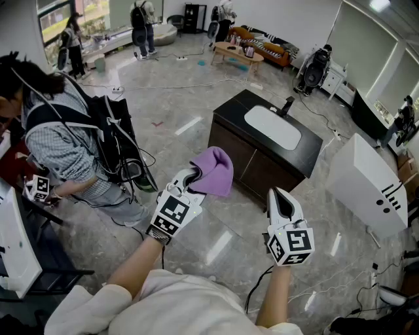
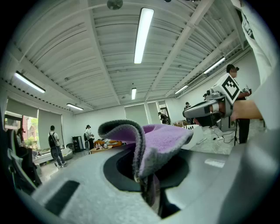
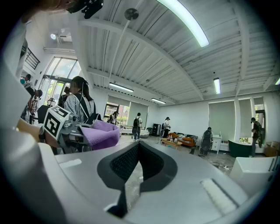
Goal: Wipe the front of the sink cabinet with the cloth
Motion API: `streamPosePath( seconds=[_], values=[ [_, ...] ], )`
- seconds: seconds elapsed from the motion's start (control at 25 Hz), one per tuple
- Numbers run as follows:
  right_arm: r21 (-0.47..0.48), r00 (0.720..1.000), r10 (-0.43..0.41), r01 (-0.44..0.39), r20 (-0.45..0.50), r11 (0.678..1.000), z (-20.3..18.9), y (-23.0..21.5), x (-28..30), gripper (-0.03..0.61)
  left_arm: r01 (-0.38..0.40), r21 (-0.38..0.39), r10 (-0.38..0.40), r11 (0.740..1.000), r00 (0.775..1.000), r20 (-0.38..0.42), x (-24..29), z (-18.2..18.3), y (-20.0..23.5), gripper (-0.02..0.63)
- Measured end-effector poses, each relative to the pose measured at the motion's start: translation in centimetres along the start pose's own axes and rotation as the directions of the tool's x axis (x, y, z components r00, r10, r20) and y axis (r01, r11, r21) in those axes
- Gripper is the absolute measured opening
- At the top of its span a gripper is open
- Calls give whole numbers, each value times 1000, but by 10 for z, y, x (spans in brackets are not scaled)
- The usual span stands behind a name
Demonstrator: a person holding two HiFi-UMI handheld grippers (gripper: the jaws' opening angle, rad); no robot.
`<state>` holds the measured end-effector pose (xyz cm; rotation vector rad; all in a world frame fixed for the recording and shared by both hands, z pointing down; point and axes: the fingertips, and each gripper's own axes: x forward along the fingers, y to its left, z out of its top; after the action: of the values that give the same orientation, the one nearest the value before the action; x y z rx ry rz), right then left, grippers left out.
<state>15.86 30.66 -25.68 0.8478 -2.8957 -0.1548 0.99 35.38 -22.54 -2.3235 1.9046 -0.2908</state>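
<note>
Glossy grey floor, white walls, strip lights; what looks like a sofa far back.

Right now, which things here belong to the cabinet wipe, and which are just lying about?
Job: purple cloth, clamped in left gripper; sink cabinet; right gripper, shut, empty.
Lying about: white cabinet, coffee table, sofa, floor cables.

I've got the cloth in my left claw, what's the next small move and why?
Probably move the left claw forward and down toward the front of the sink cabinet. It is shut on the purple cloth, which hangs in the air short of the doors, so nothing touches them yet.
</note>
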Motion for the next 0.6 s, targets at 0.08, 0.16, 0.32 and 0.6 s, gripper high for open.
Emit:
streamPosePath(
  seconds=[0.08,0.16,0.32,0.6],
  values=[
    [6,1000,7,-7,17,1000,2,1,1,6,2,-2,-2,1000,1000,-1,1,0,2,44],
    [18,999,19,-20,41,1000,5,3,1,6,6,-4,-6,1000,1000,-6,2,-1,3,44],
    [36,998,29,-31,50,999,5,0,3,8,16,-5,-16,1000,1000,-20,6,-5,1,44],
    [37,999,36,-36,16,999,0,-27,-5,8,8,-56,-11,998,998,-55,22,1,-17,44]
  ],
)
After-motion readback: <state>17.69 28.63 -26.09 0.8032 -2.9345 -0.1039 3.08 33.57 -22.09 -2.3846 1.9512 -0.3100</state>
